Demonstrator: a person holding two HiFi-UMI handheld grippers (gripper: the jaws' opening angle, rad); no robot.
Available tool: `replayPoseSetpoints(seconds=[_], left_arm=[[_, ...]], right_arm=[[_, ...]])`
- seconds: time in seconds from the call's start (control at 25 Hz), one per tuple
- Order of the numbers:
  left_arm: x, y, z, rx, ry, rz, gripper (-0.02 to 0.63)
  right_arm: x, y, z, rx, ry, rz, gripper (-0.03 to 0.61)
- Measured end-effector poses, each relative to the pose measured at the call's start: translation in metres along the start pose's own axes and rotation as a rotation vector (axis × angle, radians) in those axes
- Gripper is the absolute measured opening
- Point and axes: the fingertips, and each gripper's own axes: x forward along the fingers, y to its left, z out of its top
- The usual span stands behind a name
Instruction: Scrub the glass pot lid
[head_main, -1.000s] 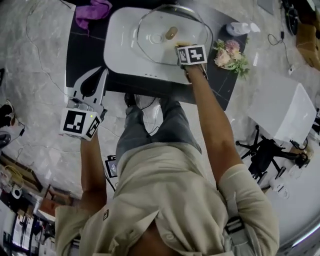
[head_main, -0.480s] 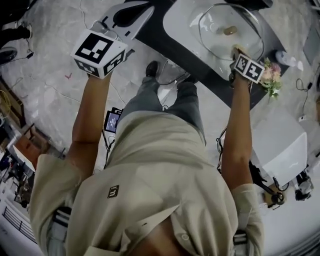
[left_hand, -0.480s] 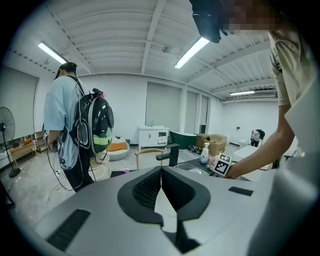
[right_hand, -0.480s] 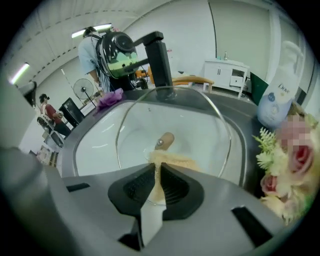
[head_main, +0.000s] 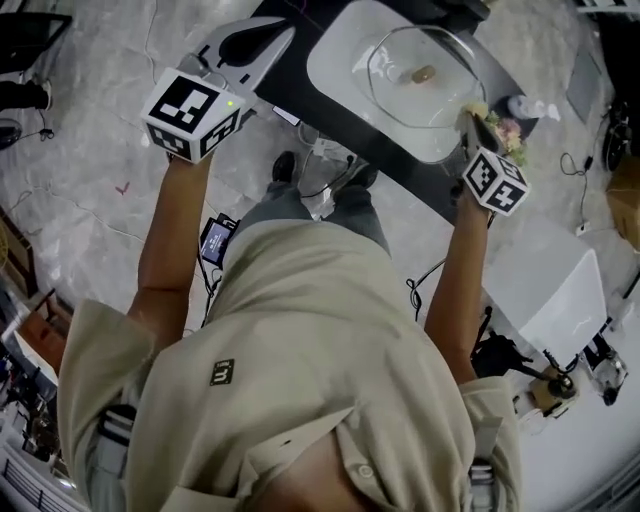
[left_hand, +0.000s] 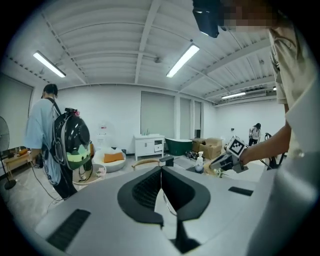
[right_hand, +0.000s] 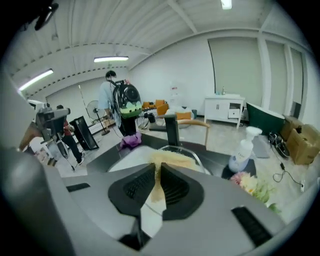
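Note:
The glass pot lid (head_main: 400, 62) with a brown knob lies in a white basin (head_main: 335, 62) set in a dark counter. My right gripper (head_main: 470, 118) is shut on a yellow sponge (head_main: 474, 112) and sits at the basin's right edge, just off the lid's rim. In the right gripper view the sponge (right_hand: 170, 160) sticks out past the gripper (right_hand: 156, 167), with the lid's metal rim (right_hand: 199, 161) behind it. My left gripper (head_main: 278, 30) is held up at the counter's left end, away from the lid. Its jaws (left_hand: 161, 169) meet at the tips with nothing held.
A faucet (right_hand: 172, 130) stands behind the basin, and a purple cloth (right_hand: 131, 141) lies to its left. A soap bottle (right_hand: 244, 148) and a flower bunch (head_main: 508, 135) sit at the counter's right end. A person with a backpack (left_hand: 60, 145) stands further off.
The right gripper with the sponge has drawn back from the lid's front rim to the basin's right edge. The left gripper has come up from the floor side to the counter's left end.

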Motion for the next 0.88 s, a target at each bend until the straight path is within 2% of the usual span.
replayPoseSetpoints(seconds=[0.2,0.44,0.56,0.88], left_arm=[[-0.013,-0.012,0.027,0.039,-0.027,-0.039,0.020],[-0.024,-0.036,0.060,0.083,-0.047,-0.089,0.020],[-0.024,-0.051,0.075,0.102,-0.059,-0.123,0.020],[-0.043,-0.082,0.086,0.140,-0.081,-0.185,0.020]], right_arm=[[-0.076,0.014,0.065,-0.054,-0.184,-0.014,0.044],[-0.163,0.031,0.115,-0.115,-0.347,-0.029,0.044],[-0.202,0.034,0.129,-0.142,-0.406,-0.049,0.044],[-0.284,0.047,0.140,-0.191,-0.504,-0.102,0.044]])
